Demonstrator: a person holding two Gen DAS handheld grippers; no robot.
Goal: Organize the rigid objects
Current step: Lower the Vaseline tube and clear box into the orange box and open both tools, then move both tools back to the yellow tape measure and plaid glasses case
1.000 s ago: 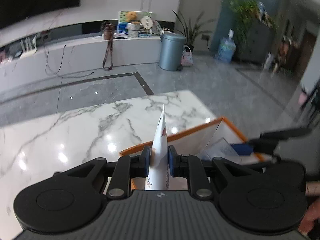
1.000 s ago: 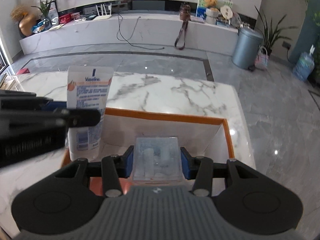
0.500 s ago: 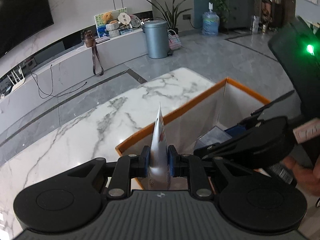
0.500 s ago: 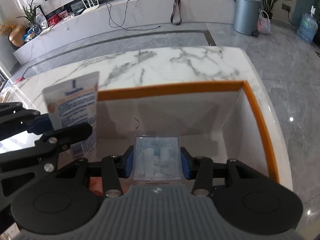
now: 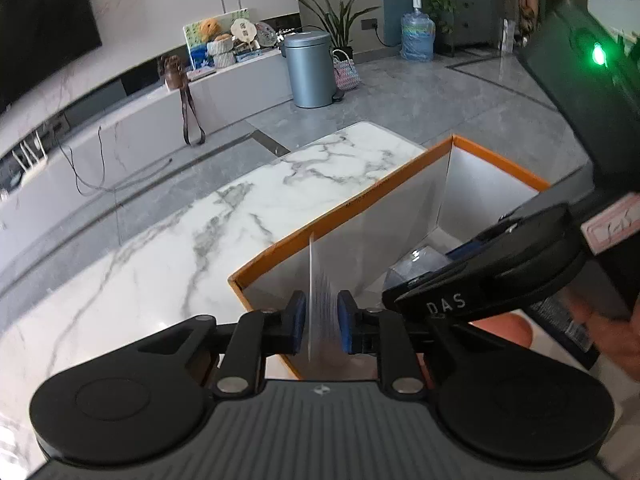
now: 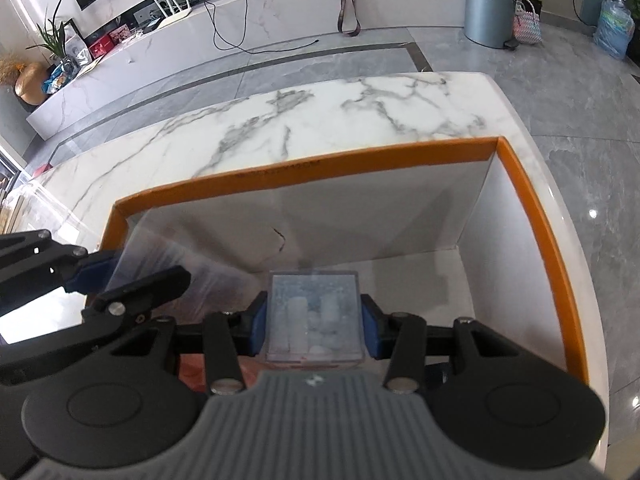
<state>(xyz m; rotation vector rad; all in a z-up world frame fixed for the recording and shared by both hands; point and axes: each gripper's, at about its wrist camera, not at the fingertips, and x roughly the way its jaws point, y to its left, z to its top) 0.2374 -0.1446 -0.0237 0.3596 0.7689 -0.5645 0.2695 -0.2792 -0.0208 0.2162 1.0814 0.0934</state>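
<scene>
Left wrist view: left gripper [image 5: 322, 326] jaws opening around a blurred tube [image 5: 320, 300]; right gripper [image 6: 313, 330] clamps a clear plastic box [image 6: 313, 316] above the orange-rimmed box [image 6: 532, 216] on a marble table [image 6: 320, 120], grey tiled floor [image 6: 560, 92] beyond.

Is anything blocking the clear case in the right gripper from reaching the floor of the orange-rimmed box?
Nothing visible: the clear case, in the right gripper, hangs over the bare floor of the orange-rimmed box.

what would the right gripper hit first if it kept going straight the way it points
Probably the white floor of the orange-rimmed box: the right gripper, shut on the clear plastic case, points down into it. Depth is unclear.
</scene>
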